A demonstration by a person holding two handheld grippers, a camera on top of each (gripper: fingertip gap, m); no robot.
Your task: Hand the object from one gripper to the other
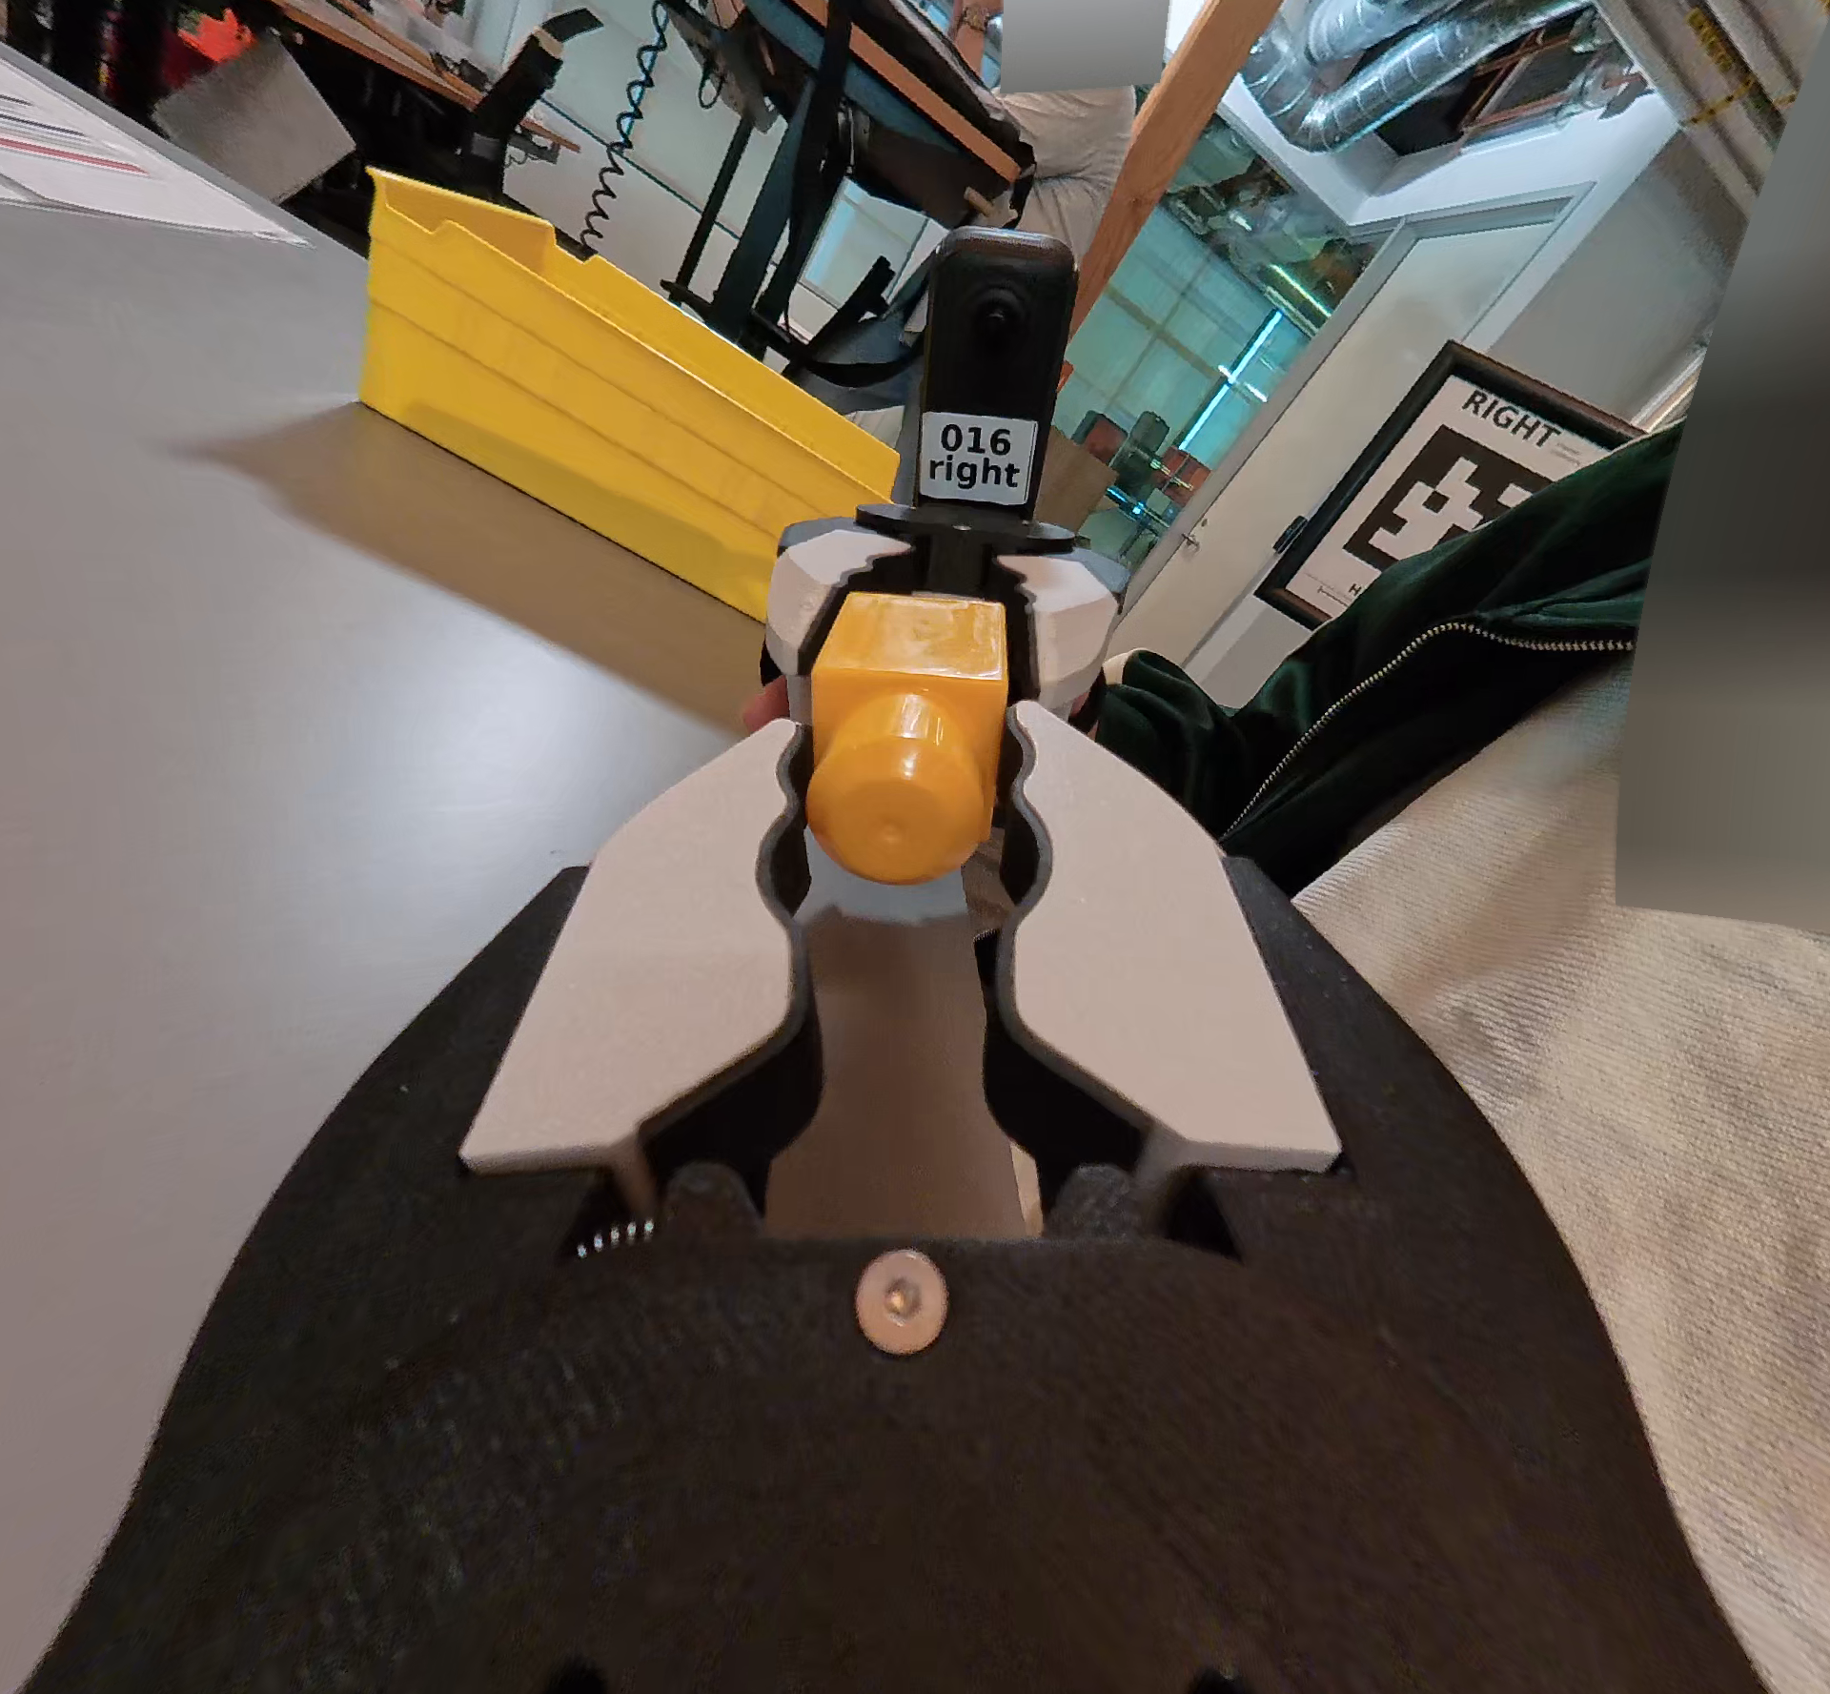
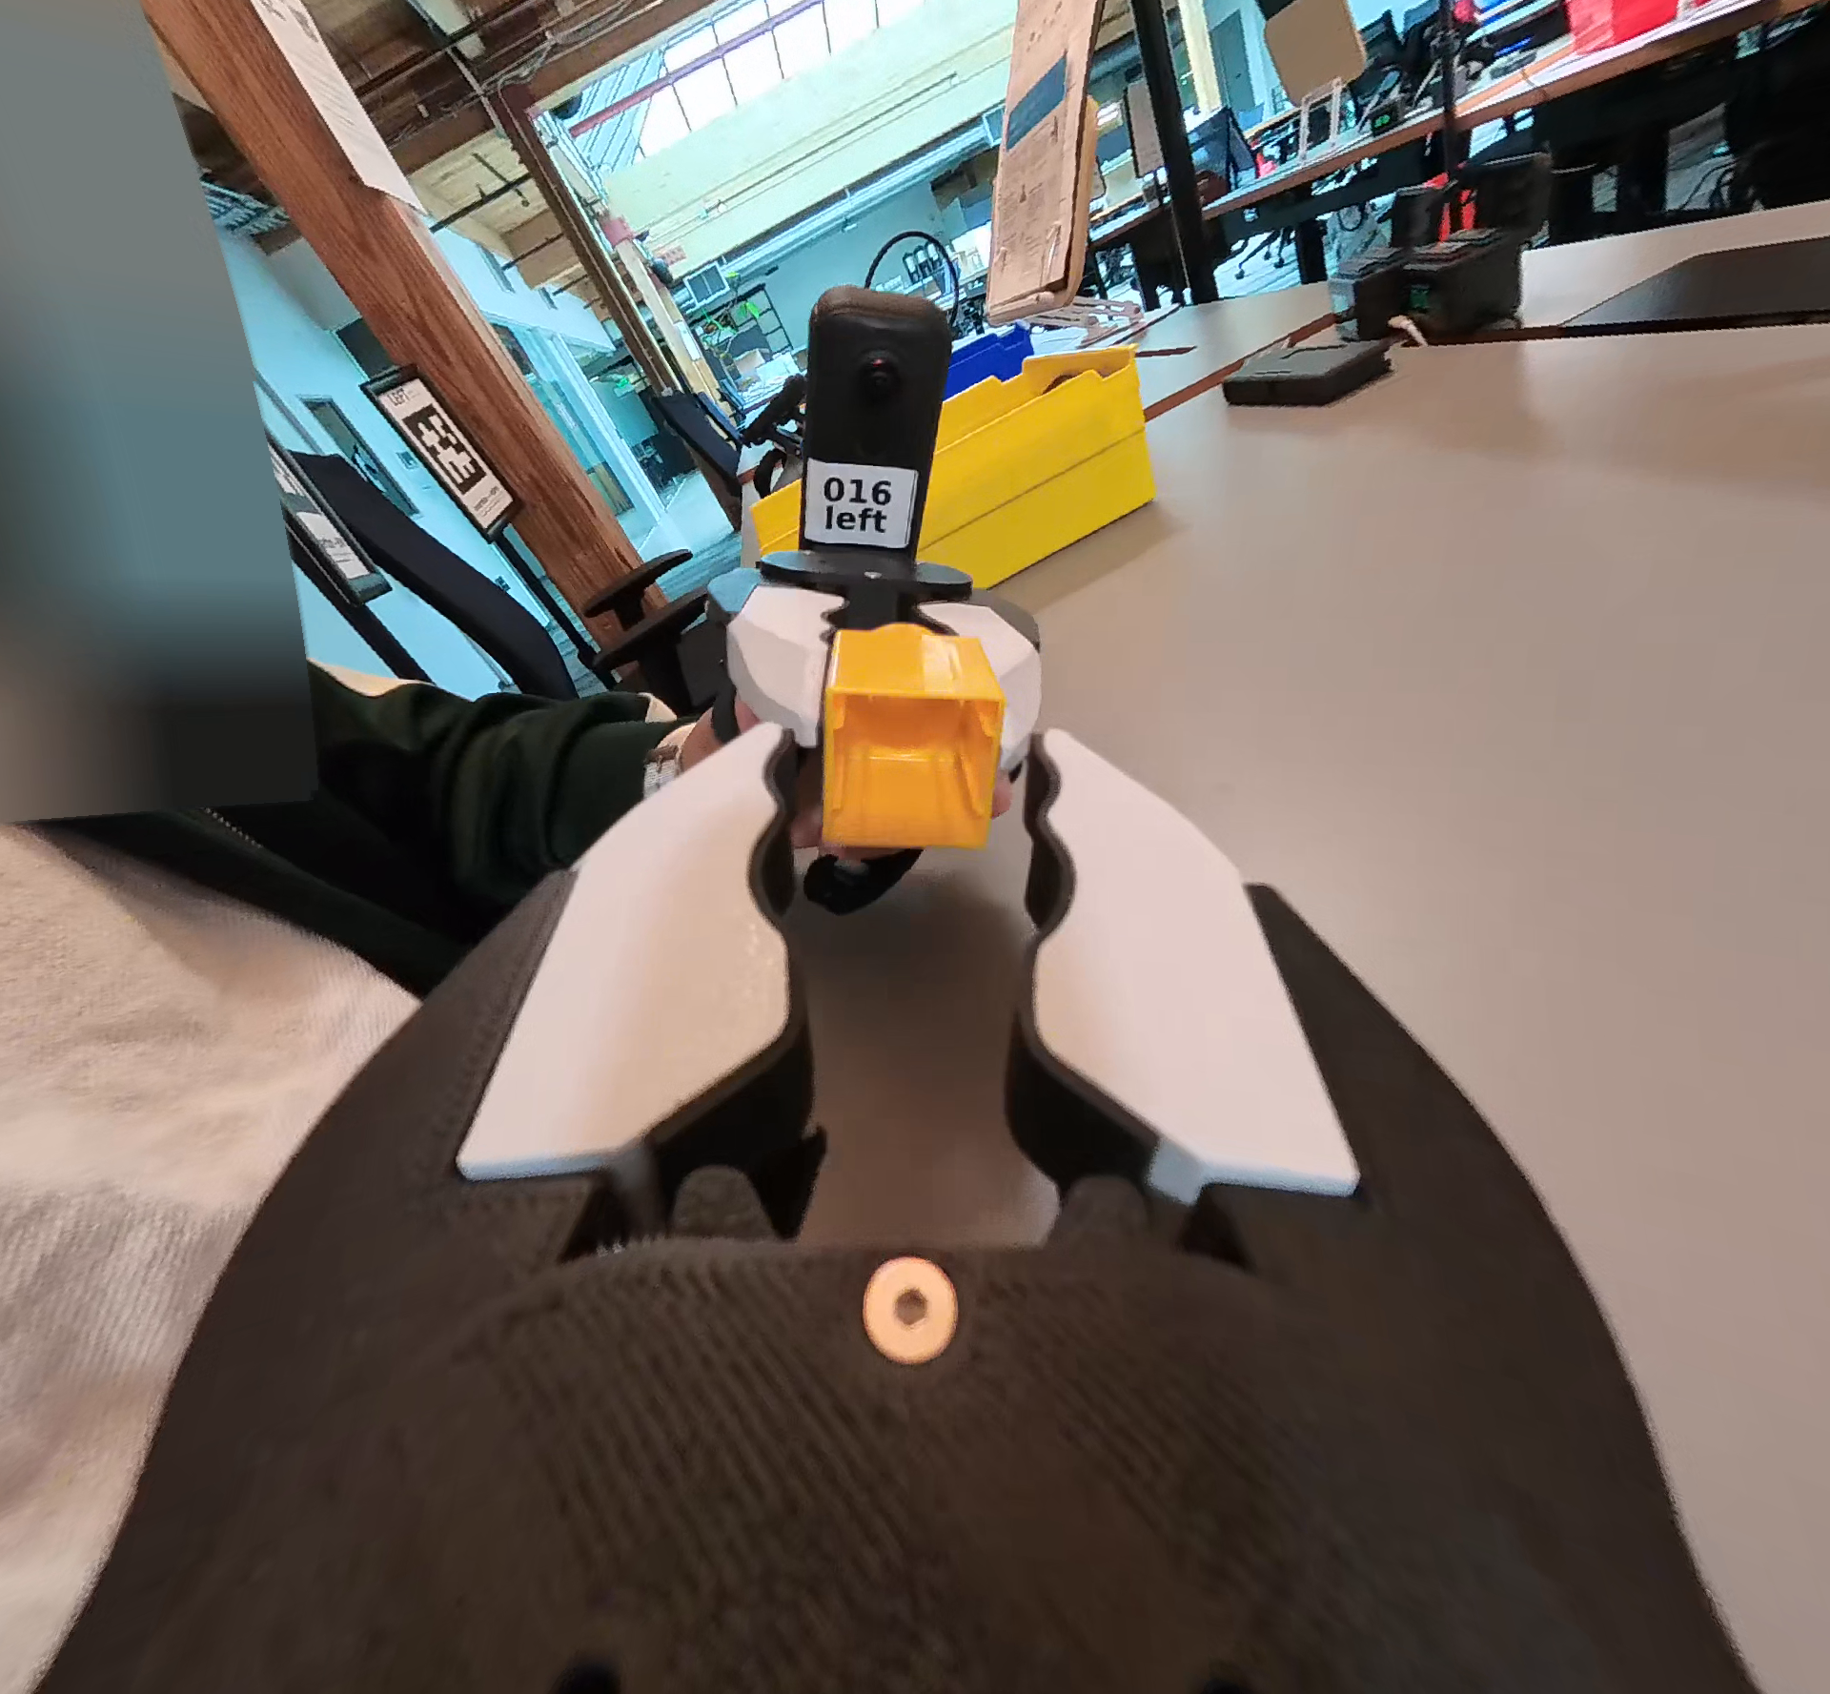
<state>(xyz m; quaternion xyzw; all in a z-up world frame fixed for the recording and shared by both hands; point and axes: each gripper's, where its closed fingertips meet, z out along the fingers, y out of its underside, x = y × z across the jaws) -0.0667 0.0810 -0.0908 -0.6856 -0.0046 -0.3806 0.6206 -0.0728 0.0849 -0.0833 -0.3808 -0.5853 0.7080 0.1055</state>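
1. Held in the air above the worktop: the orange object, rounded cap toward the left wrist camera, hollow square end toward the right one.
2. Left tool: narrowed onto the cap end, pads apparently pressing both sides, so probably carrying the piece.
3. Right tool: spread slightly wider than the square end, thin gaps either side, gripping nothing yet.
4. Best next: centre the right tool on the flat faces, keep clear of the left fingertips, then close squarely.
5. Loosen the left only once the right feels firm; otherwise risks a drop onto the worktop.
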